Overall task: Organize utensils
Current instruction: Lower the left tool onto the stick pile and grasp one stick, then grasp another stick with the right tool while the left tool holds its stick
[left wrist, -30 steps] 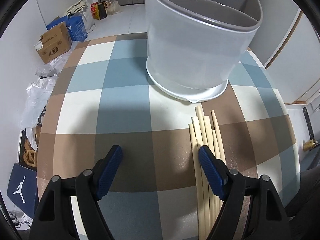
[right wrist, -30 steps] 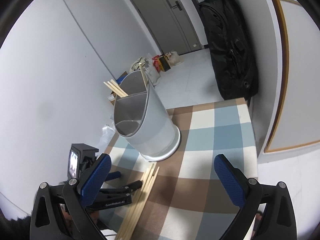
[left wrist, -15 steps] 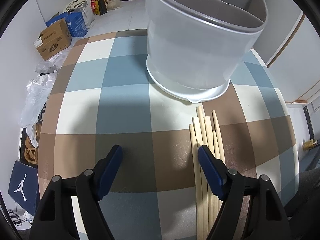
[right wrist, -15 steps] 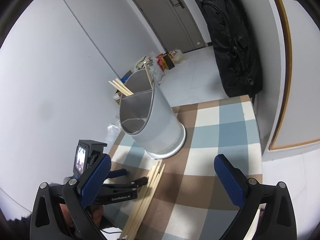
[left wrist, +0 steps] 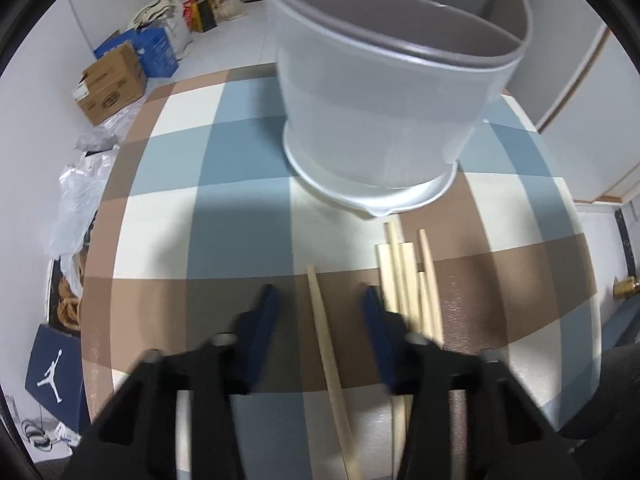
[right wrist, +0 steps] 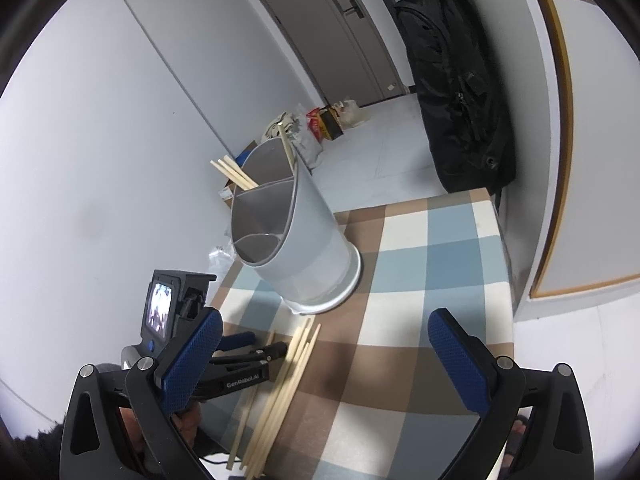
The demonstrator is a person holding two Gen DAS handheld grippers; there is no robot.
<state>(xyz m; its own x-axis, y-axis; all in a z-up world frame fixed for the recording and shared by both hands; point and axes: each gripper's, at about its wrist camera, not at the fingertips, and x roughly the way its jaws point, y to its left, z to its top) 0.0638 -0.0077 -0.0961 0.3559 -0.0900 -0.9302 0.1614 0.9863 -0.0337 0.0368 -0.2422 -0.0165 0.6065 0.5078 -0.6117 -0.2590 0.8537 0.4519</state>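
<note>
Checked tabletop (left wrist: 248, 152) is carrying a grey caddy (left wrist: 384, 92) towards its far edge. Left gripper (left wrist: 318, 304) is closing around one chopstick (left wrist: 326, 344), pads not touching. Right gripper (right wrist: 324, 354) is hanging wide open, empty.

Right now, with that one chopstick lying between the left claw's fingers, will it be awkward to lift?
Probably somewhat. The chopstick looks thin, stiff and light, so it shouldn't bend. It may pivot or slip in the closing left gripper, since its pads meet only a short stretch.

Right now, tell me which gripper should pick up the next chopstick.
Left. The left gripper is closing around one chopstick separated from the pile; the right gripper hangs open above the table.
</note>
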